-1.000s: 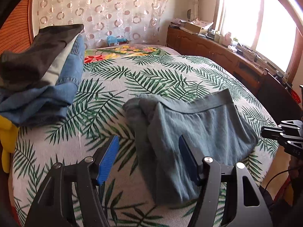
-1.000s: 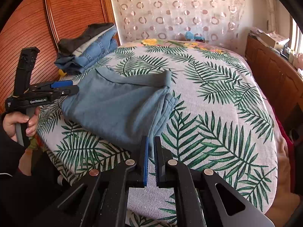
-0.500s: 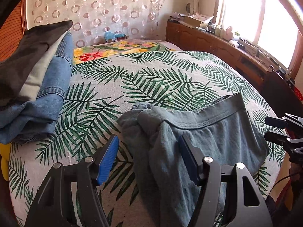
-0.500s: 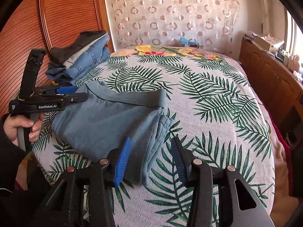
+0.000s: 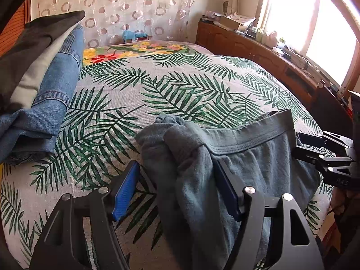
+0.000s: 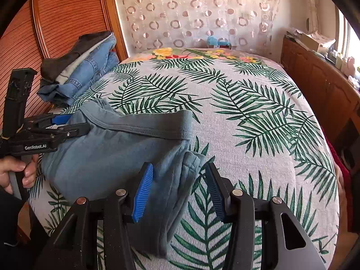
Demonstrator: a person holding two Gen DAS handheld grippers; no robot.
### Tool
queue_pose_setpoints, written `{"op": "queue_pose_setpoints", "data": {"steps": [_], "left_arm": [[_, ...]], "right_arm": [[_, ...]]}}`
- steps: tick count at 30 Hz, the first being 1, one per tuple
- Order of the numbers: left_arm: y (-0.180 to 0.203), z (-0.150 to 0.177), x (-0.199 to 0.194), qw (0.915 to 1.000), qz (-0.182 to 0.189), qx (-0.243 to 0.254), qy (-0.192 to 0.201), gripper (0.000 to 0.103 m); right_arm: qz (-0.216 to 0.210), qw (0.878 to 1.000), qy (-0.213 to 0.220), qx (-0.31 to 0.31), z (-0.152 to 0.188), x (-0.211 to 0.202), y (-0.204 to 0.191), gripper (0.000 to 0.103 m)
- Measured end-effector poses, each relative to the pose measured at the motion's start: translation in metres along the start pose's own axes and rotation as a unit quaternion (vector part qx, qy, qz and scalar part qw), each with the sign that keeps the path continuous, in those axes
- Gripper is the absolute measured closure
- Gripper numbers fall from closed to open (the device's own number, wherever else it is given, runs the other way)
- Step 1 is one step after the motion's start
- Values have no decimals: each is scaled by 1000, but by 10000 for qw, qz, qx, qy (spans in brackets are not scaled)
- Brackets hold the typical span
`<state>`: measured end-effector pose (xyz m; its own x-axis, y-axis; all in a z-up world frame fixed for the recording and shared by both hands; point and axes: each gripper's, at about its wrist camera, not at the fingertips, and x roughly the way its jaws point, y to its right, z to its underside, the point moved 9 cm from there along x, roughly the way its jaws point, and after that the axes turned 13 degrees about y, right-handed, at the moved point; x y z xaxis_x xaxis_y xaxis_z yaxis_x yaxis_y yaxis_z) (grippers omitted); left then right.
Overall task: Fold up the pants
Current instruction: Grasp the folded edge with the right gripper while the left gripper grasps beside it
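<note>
On the palm-print bed (image 6: 258, 121) our folded blue-grey pants (image 6: 117, 155) lie crosswise, waistband away from us — right gripper (image 6: 177, 189) part-open over 1 end, left gripper (image 5: 175, 191) opening, bunched cloth between loose pads.
</note>
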<state>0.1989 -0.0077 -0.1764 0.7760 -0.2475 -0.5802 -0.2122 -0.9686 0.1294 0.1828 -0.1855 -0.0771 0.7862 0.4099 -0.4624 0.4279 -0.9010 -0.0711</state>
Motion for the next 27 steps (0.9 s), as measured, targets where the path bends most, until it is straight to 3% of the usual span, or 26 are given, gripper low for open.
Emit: {"op": "queue_pose_setpoints", "data": {"steps": [18, 27], "left_arm": [[-4, -10, 0, 10000, 9, -37, 30, 33], [-7, -17, 15, 9992, 286, -149, -245, 33]], "right_arm": [[49, 9999, 9, -87, -1, 16, 1, 51], [90, 9999, 8, -146, 0, 15, -1, 51]]}}
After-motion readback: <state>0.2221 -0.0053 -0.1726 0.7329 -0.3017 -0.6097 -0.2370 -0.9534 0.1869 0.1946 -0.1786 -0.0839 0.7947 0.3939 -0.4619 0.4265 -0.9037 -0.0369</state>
